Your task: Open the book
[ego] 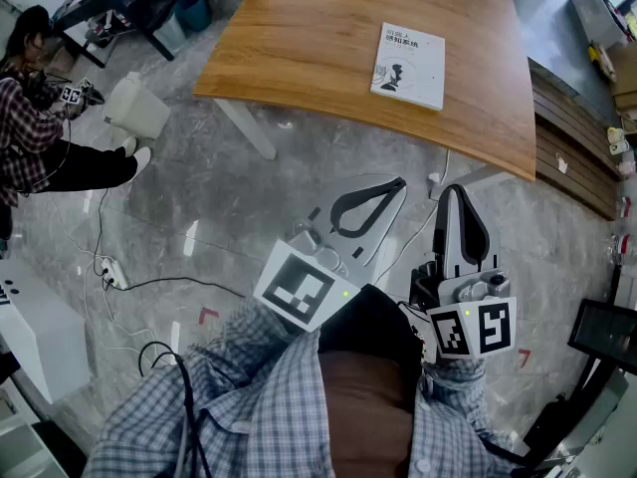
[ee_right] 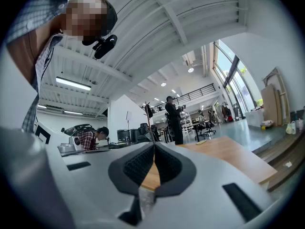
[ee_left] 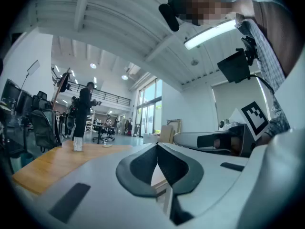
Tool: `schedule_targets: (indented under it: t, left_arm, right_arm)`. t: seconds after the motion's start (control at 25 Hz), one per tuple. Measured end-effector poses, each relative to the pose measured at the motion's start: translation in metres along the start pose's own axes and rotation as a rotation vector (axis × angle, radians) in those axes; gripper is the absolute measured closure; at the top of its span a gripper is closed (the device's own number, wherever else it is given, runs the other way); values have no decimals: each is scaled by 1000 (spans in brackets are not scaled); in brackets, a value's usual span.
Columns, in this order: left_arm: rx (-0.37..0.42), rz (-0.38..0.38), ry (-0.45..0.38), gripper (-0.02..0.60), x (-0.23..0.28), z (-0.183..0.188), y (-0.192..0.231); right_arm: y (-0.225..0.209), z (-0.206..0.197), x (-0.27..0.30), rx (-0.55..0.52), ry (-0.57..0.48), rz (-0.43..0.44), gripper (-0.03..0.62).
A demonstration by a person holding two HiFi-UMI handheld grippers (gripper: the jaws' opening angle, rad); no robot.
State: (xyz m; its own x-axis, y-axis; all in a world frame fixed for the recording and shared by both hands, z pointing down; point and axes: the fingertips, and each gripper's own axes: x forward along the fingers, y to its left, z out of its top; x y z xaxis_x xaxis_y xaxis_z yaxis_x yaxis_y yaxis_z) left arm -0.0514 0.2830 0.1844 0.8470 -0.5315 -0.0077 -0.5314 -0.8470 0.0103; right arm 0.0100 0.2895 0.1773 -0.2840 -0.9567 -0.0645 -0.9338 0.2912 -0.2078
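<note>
– While both grippers are held low, where is the book (ego: 409, 65)?
– It lies flat and shut on the wooden table (ego: 299, 48), on the right part, cover up. Nothing touches it.
– Is the left gripper (ego: 396, 183) near it?
– No. It hangs over the grey floor (ego: 199, 217), well away from the table and close to the holder's checked sleeves (ego: 259, 386). Its tip points toward the table.
– Are its jaws apart?
– No. In the left gripper view the two tips meet, and only a small hole shows behind them. Nothing is between them.
– And the right gripper (ego: 454, 189)?
– It is just beside the left one, also over the floor. Its jaws are pressed together too, with nothing in them. Past them, in the right gripper view, you can see the table top.
– Is anyone else there?
– Yes. A person (ego: 30, 98) in a checked shirt sits at the far left, well away from the table.
</note>
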Motion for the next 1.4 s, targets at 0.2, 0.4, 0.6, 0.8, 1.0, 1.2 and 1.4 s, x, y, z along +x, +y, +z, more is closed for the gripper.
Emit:
schedule_targets:
  t: [0.2,0.4,0.6,0.8,1.0,1.2,1.4]
  left_arm:
    - [-24,10,-18,574,-1,-1,5]
    - [-28,13,-19,574,-4,0,13]
    - [-36,14,-23,574,-7,-1,18]
    - [-38,12,-35,574,-10,0,25]
    - [-38,7,-44,574,-15,1,33]
    - [-34,5,-40,574,-25,0,47]
    - [-42,4,-47,574,-39,-3,59]
  right_arm:
    - [0,-3,2,3,-1,-2,571]
    - [4,-4,7,-7,4,-10,571]
    - [3,-8,10,15,4,-29,571]
    - [4,-9,11,25,4,-51,571]
    - [8,-9,14,27,1,-70,571]
    - [18,-11,21,6,2,-76,571]
    - [27,-14,25,-10,-12,-113,571]
